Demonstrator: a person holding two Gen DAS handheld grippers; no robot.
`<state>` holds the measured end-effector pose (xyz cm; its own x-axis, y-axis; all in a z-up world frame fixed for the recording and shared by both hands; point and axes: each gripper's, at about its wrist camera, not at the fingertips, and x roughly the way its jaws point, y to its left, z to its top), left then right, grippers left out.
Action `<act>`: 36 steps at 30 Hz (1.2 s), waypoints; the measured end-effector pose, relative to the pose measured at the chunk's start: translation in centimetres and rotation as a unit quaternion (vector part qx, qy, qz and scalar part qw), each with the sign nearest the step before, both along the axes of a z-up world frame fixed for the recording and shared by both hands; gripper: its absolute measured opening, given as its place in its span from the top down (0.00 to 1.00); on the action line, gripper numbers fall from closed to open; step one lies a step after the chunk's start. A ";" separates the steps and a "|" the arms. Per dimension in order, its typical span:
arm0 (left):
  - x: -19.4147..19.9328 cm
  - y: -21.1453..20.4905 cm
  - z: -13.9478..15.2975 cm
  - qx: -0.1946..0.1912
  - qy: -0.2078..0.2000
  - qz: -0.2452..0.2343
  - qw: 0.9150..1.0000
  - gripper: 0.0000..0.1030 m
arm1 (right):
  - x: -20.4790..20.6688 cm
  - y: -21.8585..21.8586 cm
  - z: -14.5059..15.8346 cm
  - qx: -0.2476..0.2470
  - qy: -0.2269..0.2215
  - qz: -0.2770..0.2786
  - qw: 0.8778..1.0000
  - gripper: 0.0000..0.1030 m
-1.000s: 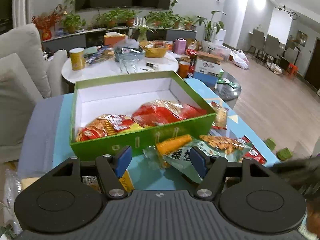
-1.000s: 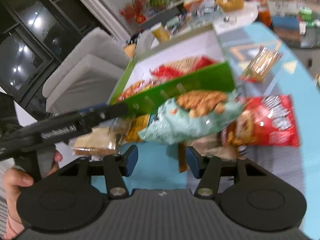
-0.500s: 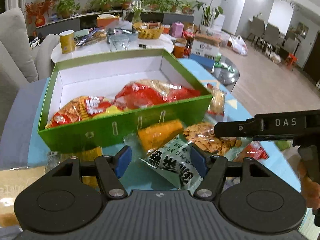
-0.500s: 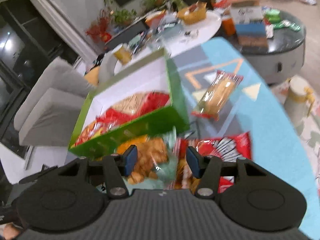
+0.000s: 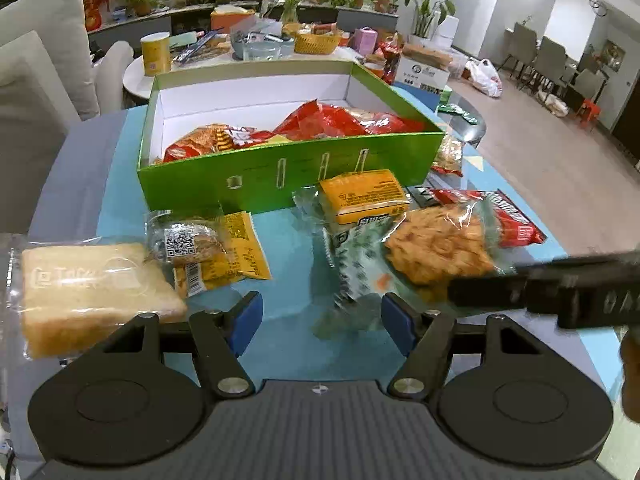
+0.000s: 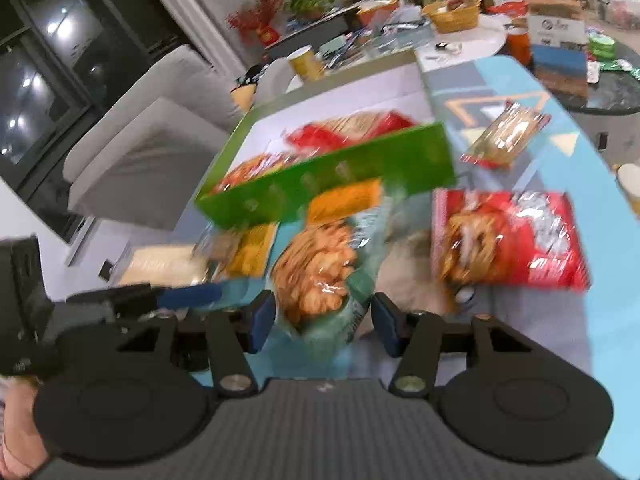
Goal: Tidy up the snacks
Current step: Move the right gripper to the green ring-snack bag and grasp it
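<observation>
A green box (image 5: 280, 172) with a white inside is seen on the blue tabletop (image 5: 288, 344), set toward its far edge. Two packets lie in the box: a red bag (image 5: 340, 120) on the right and an orange-red bag (image 5: 216, 142) on the left.

Between the box's front wall and the near edge, loose snacks are spread. A pale green bag of golden fried crackers (image 5: 432, 256) (its window is clear, its lettering dark) lies in the middle, partly over a red bag (image 5: 508, 216) toward the right edge. An orange packet (image 5: 364, 196) rests against the box's front wall. Further left lie a yellow packet (image 5: 240, 248) with a barcode label and a wrapped slice of white bread (image 5: 88, 296) near the left edge. A clear packet of biscuits (image 6: 508, 136) is found beside the box's right end.

The left gripper (image 5: 320, 320) is held with its fingers apart over bare tabletop, nothing between them. The right gripper (image 6: 324, 320) is also apart, the near end of the green bag lying between its fingers; whether the pads touch it cannot be told through the blur.
</observation>
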<state>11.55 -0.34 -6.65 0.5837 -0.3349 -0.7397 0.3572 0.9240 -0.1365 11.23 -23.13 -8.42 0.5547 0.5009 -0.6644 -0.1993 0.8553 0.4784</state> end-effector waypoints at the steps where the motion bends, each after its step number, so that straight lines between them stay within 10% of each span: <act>1: -0.2 0.0 0.2 -0.001 -0.005 -0.004 1.000 0.39 | -0.4 0.1 -0.2 -0.003 0.005 0.001 1.000 0.58; 11: 0.6 -1.7 -0.8 -0.009 0.000 -0.035 0.999 0.34 | -1.9 -2.6 1.2 -0.001 0.001 -0.074 0.997 0.57; 36: 0.5 -0.2 -2.2 -0.022 0.014 -0.036 0.999 0.36 | 1.7 1.8 0.0 -0.047 -0.008 -0.014 0.999 0.58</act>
<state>12.01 -0.52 -8.82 0.5361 -0.4084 -0.7387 0.4186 0.8886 -0.1875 12.95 -21.34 -8.45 0.5778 0.4207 -0.6994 -0.1817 0.9017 0.3923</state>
